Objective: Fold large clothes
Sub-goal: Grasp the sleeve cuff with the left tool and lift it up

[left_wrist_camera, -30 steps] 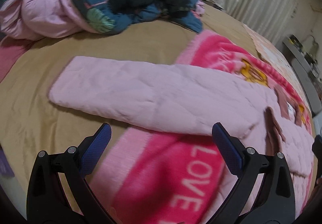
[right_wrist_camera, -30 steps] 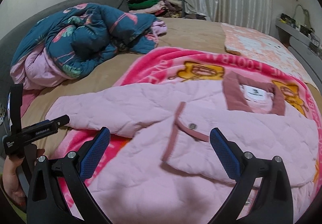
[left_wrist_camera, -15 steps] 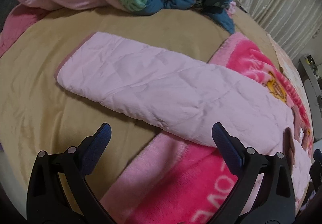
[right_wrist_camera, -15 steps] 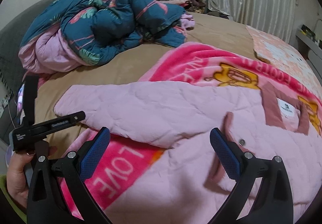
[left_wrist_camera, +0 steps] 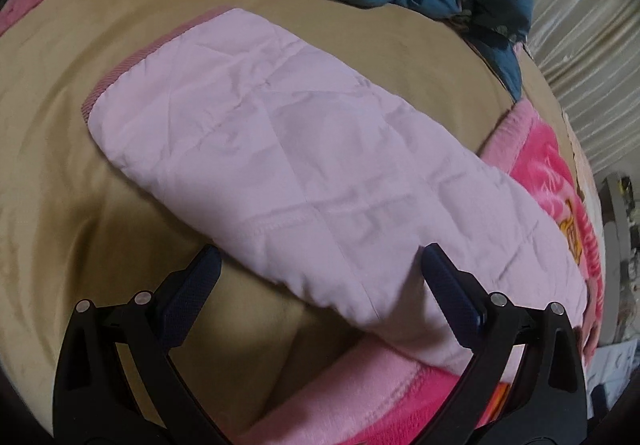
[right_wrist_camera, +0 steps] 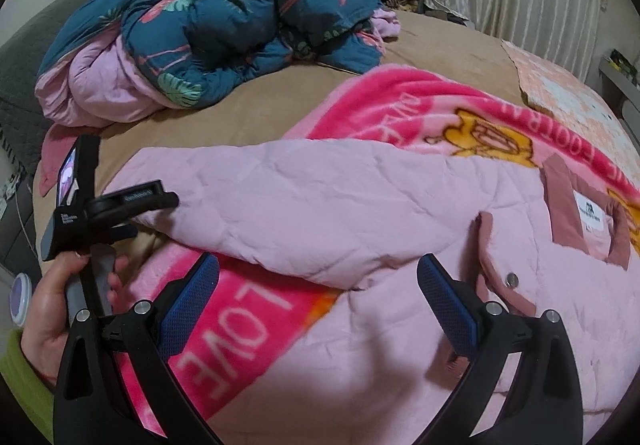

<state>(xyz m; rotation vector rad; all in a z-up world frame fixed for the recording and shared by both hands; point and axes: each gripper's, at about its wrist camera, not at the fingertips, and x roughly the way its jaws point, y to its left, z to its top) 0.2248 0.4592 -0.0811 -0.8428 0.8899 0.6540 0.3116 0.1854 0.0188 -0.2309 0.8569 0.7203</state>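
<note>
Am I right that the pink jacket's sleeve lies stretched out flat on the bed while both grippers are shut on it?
Not quite: the sleeve does lie stretched out flat, but neither gripper is shut on it. The left wrist view shows the left gripper open at the sleeve's near edge, and the right wrist view shows the right gripper open above the pink jacket.

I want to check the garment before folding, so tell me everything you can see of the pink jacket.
The pink jacket is pale pink, quilted and puffy-looking, with darker dusty-pink trim along the front edge, collar and cuff. A white label sits inside the neck, and a metal snap shows on the front edge. It lies spread flat, its body on the pink blanket, one sleeve stretched straight onto the tan sheet. The left gripper hangs open over the sleeve's near edge; touching cannot be told.
</note>
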